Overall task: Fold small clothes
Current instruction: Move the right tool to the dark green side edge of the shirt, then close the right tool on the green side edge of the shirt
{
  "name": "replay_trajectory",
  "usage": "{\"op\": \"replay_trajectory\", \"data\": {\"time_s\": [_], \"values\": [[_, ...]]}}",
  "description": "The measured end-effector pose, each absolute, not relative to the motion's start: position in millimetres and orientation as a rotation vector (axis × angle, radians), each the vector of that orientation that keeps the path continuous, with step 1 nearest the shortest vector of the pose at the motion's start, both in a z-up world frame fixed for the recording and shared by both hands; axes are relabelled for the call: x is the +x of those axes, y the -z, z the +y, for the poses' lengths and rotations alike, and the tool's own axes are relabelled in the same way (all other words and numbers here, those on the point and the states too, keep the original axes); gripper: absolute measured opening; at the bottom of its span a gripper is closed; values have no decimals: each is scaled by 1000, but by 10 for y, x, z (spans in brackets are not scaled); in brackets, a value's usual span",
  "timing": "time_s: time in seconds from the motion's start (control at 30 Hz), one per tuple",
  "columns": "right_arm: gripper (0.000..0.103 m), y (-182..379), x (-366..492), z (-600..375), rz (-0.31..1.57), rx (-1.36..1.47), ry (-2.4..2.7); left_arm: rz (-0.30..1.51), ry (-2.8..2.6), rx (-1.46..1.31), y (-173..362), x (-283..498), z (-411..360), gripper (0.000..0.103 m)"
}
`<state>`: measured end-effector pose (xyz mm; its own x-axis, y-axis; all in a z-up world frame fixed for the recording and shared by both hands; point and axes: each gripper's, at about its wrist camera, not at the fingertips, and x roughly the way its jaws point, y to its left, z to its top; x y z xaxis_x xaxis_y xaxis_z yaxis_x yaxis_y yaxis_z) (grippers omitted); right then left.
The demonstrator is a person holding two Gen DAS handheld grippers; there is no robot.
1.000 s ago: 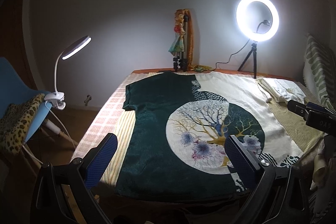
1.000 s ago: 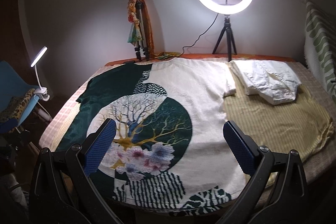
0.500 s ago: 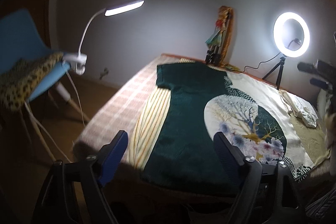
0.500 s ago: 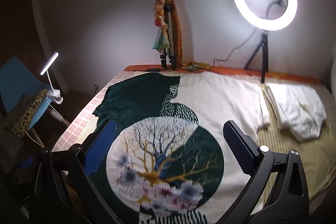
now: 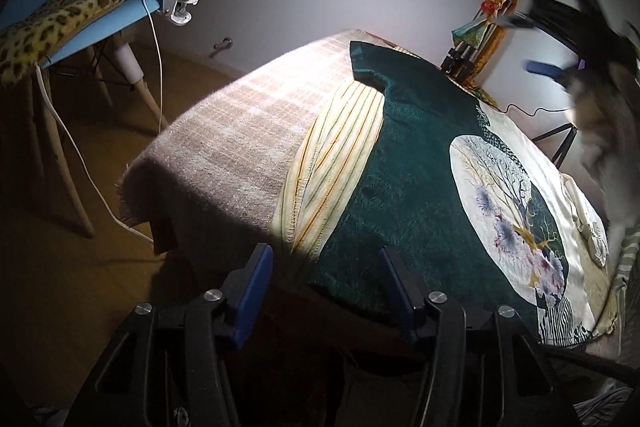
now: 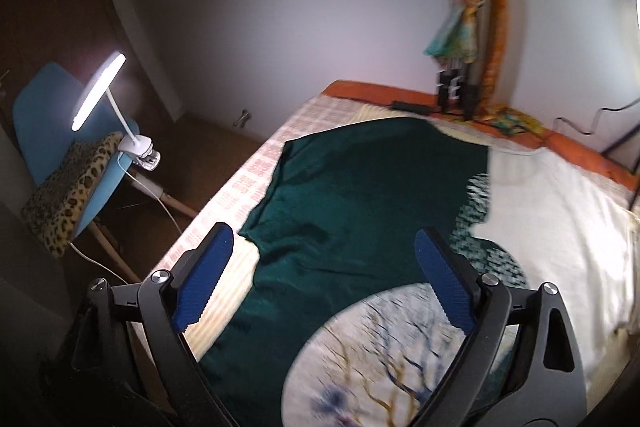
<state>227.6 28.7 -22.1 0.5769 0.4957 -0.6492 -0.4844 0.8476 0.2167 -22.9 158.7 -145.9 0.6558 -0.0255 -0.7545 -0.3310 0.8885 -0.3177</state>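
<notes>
A T-shirt, dark green on one half and cream on the other with a round tree print, lies flat on the bed. My left gripper sits low at the bed's near edge, by the shirt's green bottom hem corner. Its jaws are closing and the pads press on nothing. My right gripper hovers over the green sleeve and shoulder area. Its jaws are wide, just starting to close, with nothing in them. In the left wrist view one of its blue fingers shows as a blur at the upper right.
A plaid blanket and a yellow striped cloth cover the bed. A blue chair with a leopard cushion and a clip lamp stands left. A doll on a stand is at the wall; a folded white garment lies right.
My left gripper swung left and down to the shirt's near green corner, and its jaws narrowed. My right gripper swept left across the shirt, from the cream side to the green shoulder.
</notes>
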Motion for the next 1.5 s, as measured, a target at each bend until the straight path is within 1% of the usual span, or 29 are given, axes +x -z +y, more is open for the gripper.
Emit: {"op": "replay_trajectory", "data": {"time_s": [0.13, 0.2, 0.33, 0.5, 0.83, 0.93, 1.07, 1.1, 1.13, 1.2, 1.27, 1.3, 1.33, 1.37, 1.43, 1.5], "values": [[91, 384, 2679, 711, 836, 34, -589, 841, -158, -437, 1474, -150, 1546, 49], [90, 454, 2832, 891, 853, 23, -583, 844, -144, -430, 1493, -106, 1527, 45], [89, 578, 3129, 1261, 877, -8, -579, 859, -119, -433, 1543, -36, 1510, 40], [85, 778, 3513, 1625, 943, 32, -599, 873, -91, -452, 1595, 21, 1511, 39], [82, 1152, 4067, 2218, 1007, -56, -540, 877, -75, -453, 1649, 85, 1542, 37], [78, 1296, 4172, 2273, 1039, -73, -521, 872, -72, -438, 1655, 79, 1529, 37], [75, 1397, 4209, 2339, 1031, -146, -505, 870, -70, -434, 1657, 84, 1528, 34], [74, 1403, 4211, 2362, 1030, -163, -501, 871, -73, -431, 1659, 93, 1523, 31], [72, 1401, 4213, 2375, 1029, -176, -496, 871, -78, -420, 1659, 99, 1512, 30], [64, 1396, 4204, 2399, 1026, -209, -492, 872, -84, -394, 1661, 112, 1478, 23], [47, 1390, 4205, 2401, 1019, -243, -482, 875, -83, -385, 1666, 123, 1460, 19], [44, 1388, 4212, 2394, 1017, -251, -477, 874, -83, -385, 1668, 124, 1463, 14], [34, 1382, 4224, 2376, 1018, -253, -476, 872, -76, -393, 1669, 124, 1469, 10], [22, 1374, 4237, 2357, 1021, -250, -477, 866, -52, -416, 1667, 121, 1474, 1], [11, 1356, 4271, 2298, 1033, -223, -491, 854, -8, -445, 1652, 106, 1463, 0], [7, 1322, 4291, 2231, 1033, -188, -503, 846, 0, -414, 1615, 108, 1412, 0]]}}
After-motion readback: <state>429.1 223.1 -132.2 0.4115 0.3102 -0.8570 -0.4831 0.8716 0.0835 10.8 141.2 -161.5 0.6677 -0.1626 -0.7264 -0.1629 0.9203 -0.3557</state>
